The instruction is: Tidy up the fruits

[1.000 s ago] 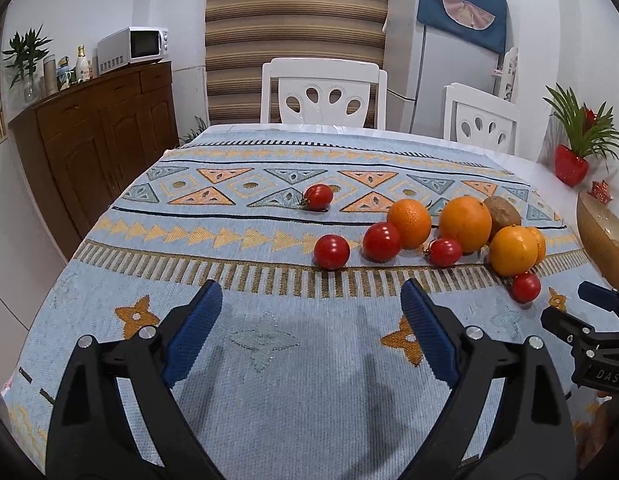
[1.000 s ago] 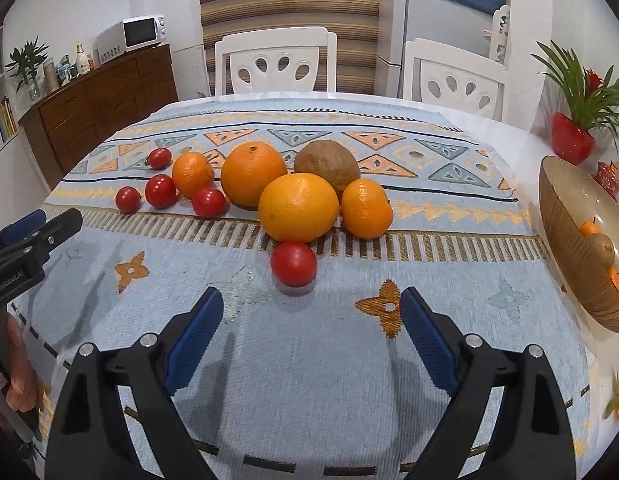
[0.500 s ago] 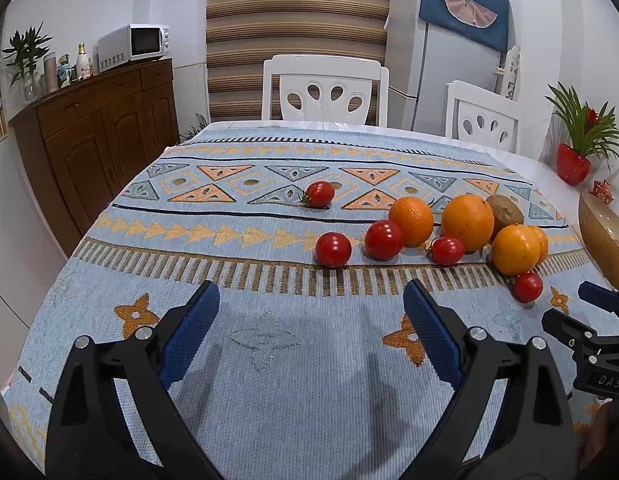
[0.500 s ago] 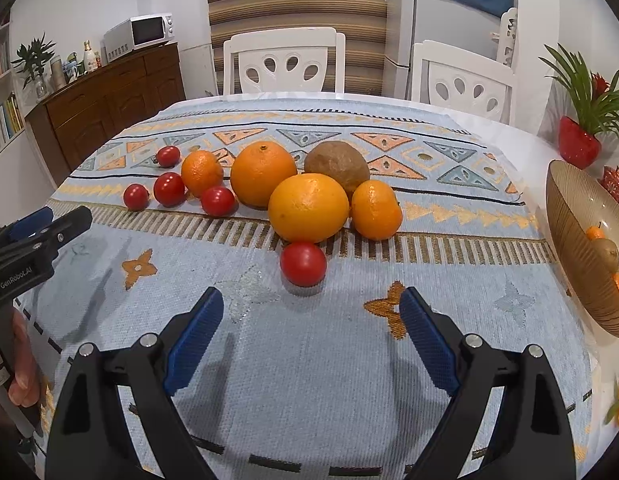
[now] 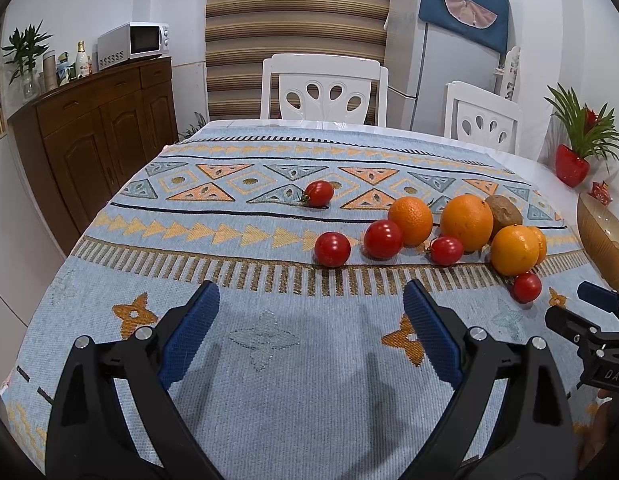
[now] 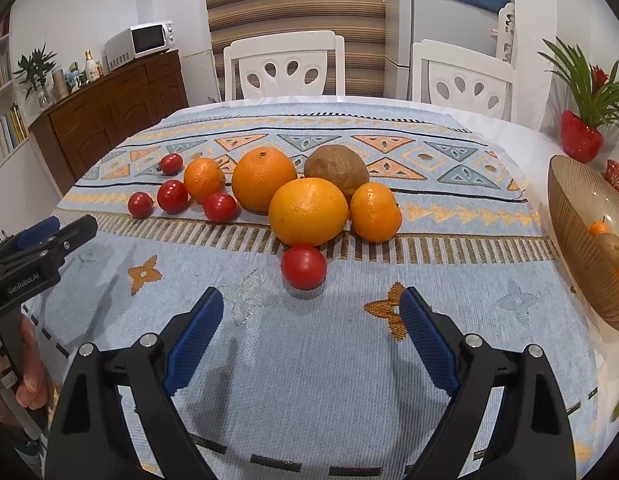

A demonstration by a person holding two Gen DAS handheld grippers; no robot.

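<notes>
We judge task barely begun: bowl [image 6: 565, 216] at right holds few fruits. On cloth [image 6: 309, 360] remain tomatoes, oranges, one brown fruit [image 6: 336, 168]. Nearest tomato [image 6: 303, 267] sits just ahead of right gripper [image 6: 311, 334], jaws wide, empty. Left gripper [image 5: 311, 330] likewise wide, empty.

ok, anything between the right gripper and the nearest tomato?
No. In the right wrist view only bare tablecloth lies between the open right gripper and the nearest tomato, which sits apart, just ahead of the fingertips.
</notes>
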